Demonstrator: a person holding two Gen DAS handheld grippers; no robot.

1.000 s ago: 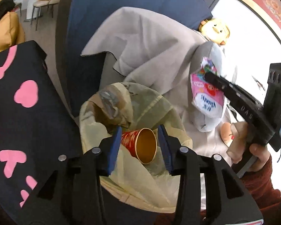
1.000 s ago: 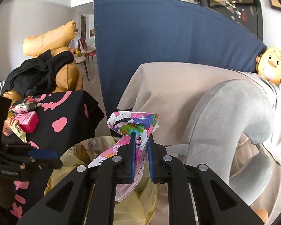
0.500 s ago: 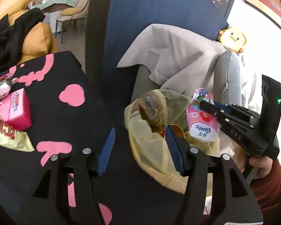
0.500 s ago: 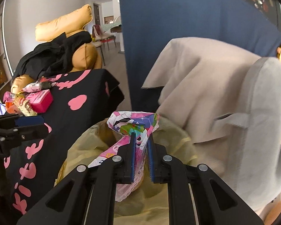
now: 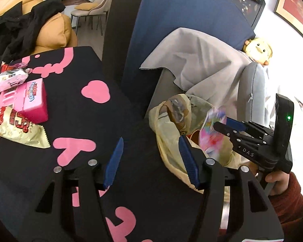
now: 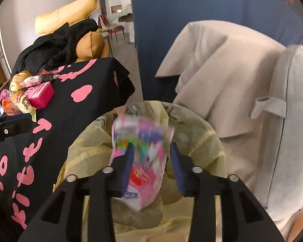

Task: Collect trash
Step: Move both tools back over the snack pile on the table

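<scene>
My right gripper (image 6: 151,147) hangs over the yellow bin bag (image 6: 202,141) with its jaws opening. A pink, many-coloured snack wrapper (image 6: 143,161) shows blurred between them, and the pads have come off it. The left wrist view shows the same wrapper (image 5: 212,133) at the right gripper's (image 5: 220,123) tips, above the bag (image 5: 165,141). My left gripper (image 5: 151,141) is open with nothing in it, over the edge of the black cloth with pink shapes (image 5: 86,121). A pink box (image 5: 33,98), a gold snack packet (image 5: 14,129) and a pink-white wrapper (image 5: 10,78) lie on that cloth at the left.
A grey chair draped with beige cloth (image 6: 222,70) stands right behind the bag. A blue panel (image 5: 181,20) rises behind it. A tan sofa with black clothing (image 6: 60,40) is at the back left. A yellow plush toy (image 5: 256,50) sits by the wall.
The right gripper came down over the bag and its jaws spread, letting go of the wrapper. The left gripper swung left from the bag to the black cloth and opened wider.
</scene>
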